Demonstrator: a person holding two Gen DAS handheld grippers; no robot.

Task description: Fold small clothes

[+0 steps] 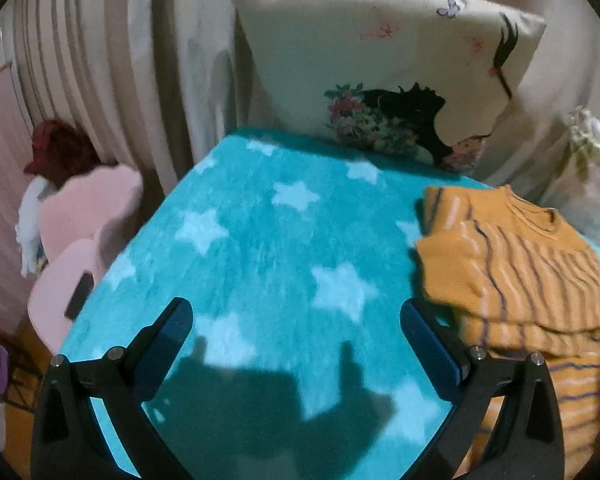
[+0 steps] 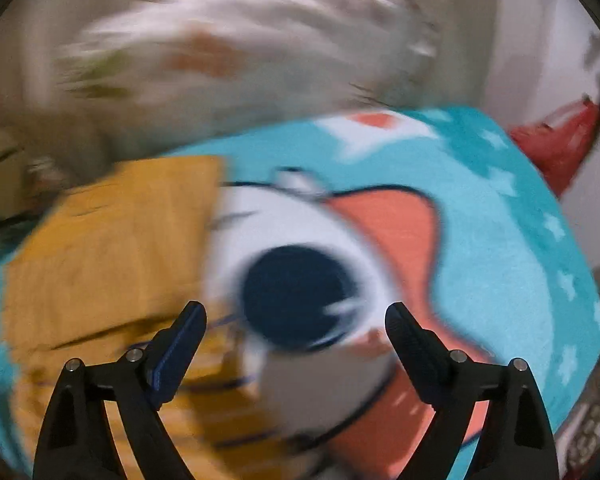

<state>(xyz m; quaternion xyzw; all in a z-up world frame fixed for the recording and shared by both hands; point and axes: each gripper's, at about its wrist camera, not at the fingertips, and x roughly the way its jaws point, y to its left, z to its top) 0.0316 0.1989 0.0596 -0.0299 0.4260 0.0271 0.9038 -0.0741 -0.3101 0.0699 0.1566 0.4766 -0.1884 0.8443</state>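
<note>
A small mustard-yellow knitted sweater (image 1: 516, 280) with dark and pale stripes lies folded on the turquoise star-patterned blanket (image 1: 260, 240). In the left wrist view it sits at the right, just past the right fingertip. My left gripper (image 1: 296, 316) hangs open above bare blanket, nothing between its fingers. In the blurred right wrist view the same sweater (image 2: 112, 248) lies at the left, partly under the left finger (image 2: 180, 352). My right gripper (image 2: 296, 320) is open above the blanket's big cartoon eye (image 2: 300, 292), holding nothing.
A cream cushion (image 1: 380, 68) with a floral print leans against the wall behind the blanket. A pink chair (image 1: 76, 240) with a dark red cap stands left of the bed. A fluffy white pillow (image 2: 240, 52) lies beyond the sweater. Red cloth (image 2: 556, 148) sits at the far right.
</note>
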